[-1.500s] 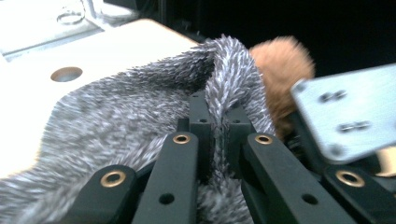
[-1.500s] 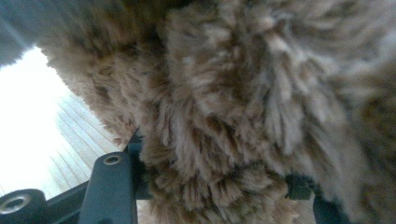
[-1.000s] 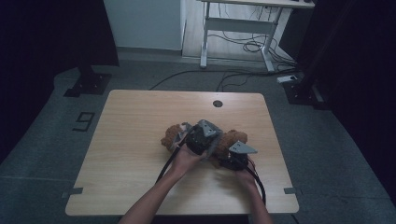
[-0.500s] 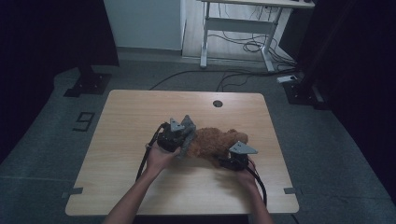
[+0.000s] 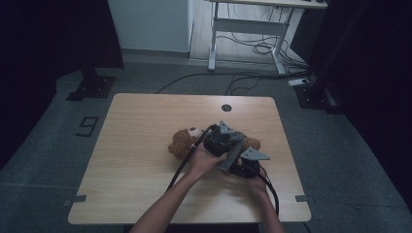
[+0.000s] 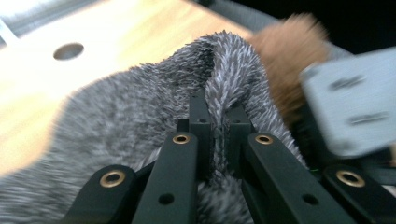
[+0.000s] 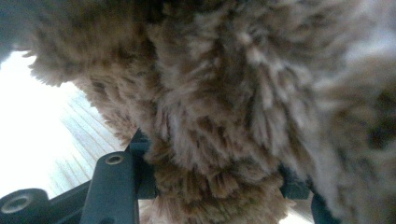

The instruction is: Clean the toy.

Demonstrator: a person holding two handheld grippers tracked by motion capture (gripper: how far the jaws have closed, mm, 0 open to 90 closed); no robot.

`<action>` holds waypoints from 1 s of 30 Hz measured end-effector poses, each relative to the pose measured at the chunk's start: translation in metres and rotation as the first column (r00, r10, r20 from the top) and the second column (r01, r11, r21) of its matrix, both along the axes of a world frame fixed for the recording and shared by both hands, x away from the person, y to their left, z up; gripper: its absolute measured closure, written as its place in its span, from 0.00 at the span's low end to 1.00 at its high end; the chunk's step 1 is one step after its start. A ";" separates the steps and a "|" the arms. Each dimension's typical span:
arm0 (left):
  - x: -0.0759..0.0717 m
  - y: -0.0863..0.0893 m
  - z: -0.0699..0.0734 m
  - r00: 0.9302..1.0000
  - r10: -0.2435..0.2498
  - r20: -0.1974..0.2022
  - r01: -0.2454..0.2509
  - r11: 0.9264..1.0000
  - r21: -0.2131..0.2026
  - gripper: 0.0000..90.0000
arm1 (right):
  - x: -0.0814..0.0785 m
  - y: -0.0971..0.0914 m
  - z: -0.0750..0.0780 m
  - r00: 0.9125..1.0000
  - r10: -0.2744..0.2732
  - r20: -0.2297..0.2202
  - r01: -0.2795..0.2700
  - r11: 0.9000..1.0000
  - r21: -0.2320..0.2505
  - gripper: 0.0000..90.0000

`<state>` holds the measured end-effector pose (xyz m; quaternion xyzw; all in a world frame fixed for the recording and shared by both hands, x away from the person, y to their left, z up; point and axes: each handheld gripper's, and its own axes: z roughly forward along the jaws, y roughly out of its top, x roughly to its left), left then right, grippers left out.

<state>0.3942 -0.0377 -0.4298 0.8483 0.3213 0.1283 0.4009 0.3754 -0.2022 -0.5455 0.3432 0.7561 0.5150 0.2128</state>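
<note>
A brown teddy bear lies near the middle of the wooden table. My left gripper hovers over the bear's body, shut on a fold of grey furry cloth pinched between its jaws; the cloth hangs down beside the gripper. Brown fur and the right gripper's grey plate sit just beyond. My right gripper is at the bear's right end, and in its own view the jaws are closed on a thick tuft of the bear's brown fur.
A round cable hole sits near the table's far edge. A desk frame with loose cables stands on the floor behind. Black stands flank the table at the left and right.
The left gripper swung left off the bear with the grey cloth, then came back right over the bear's body. The right gripper stayed put on the bear.
</note>
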 end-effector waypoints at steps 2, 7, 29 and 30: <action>0.002 0.007 -0.008 1.000 0.005 -0.015 -0.005 1.000 -0.024 0.95 | -0.001 0.000 0.000 1.000 0.001 -0.002 -0.001 1.000 -0.009 0.50; 0.003 0.041 -0.010 0.999 0.051 -0.018 -0.051 0.998 -0.043 0.95 | 0.000 0.002 0.000 1.000 0.003 0.008 -0.003 1.000 -0.017 0.50; -0.002 0.187 -0.048 0.958 0.269 -0.097 -0.274 0.961 -0.039 0.95 | 0.000 -0.001 -0.001 1.000 0.008 0.000 -0.008 1.000 -0.017 0.50; -0.002 0.191 -0.051 0.956 0.274 -0.102 -0.279 0.960 -0.036 0.95 | 0.000 -0.001 -0.001 1.000 0.008 0.000 -0.008 1.000 -0.017 0.50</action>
